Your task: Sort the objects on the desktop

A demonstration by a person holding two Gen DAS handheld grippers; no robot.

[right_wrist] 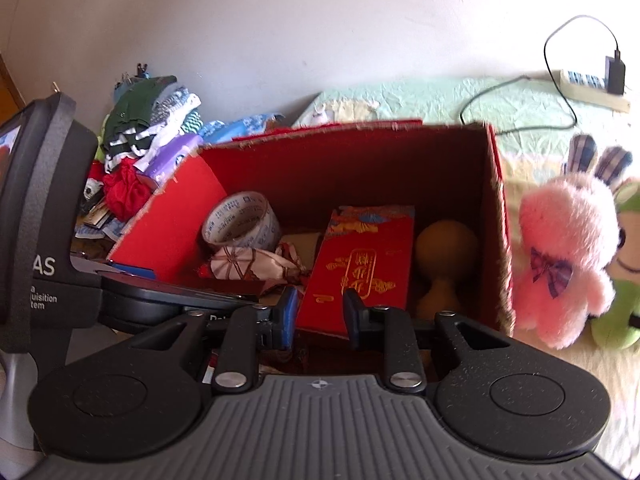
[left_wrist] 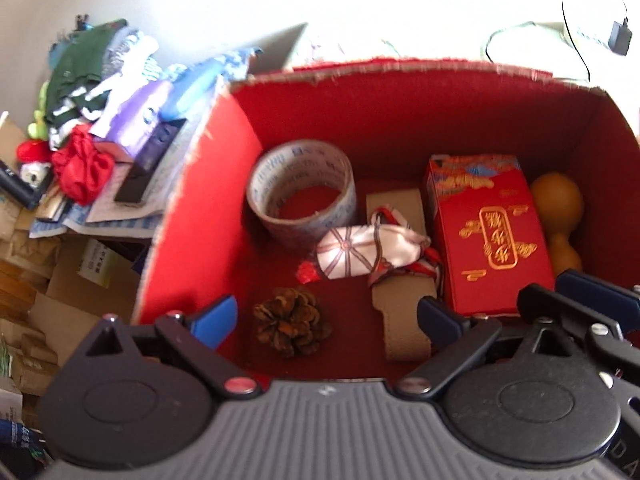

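Observation:
An open red cardboard box (left_wrist: pixel 400 120) holds a tape roll (left_wrist: pixel 304 196), a knotted patterned scarf (left_wrist: pixel 360 256), a pine cone (left_wrist: pixel 292 326), a beige strap (left_wrist: pixel 404 312), a red gift box with gold print (left_wrist: pixel 492 240) and a tan gourd (left_wrist: pixel 560 220). My left gripper (left_wrist: pixel 326 318) hangs over the box's near side, open wide, with the pine cone and strap below the gap. My right gripper (right_wrist: pixel 320 312) hovers at the near edge of the red gift box (right_wrist: pixel 360 268), jaws apart by a narrow gap, holding nothing. The gourd (right_wrist: pixel 444 256) lies to its right.
A pink plush rabbit (right_wrist: pixel 560 260) and a green plush toy (right_wrist: pixel 624 280) stand right of the box. A pile of clothes and packets (left_wrist: pixel 112 120) lies to the left, with cardboard below it. A power strip with a charger (right_wrist: pixel 592 84) sits at the far right.

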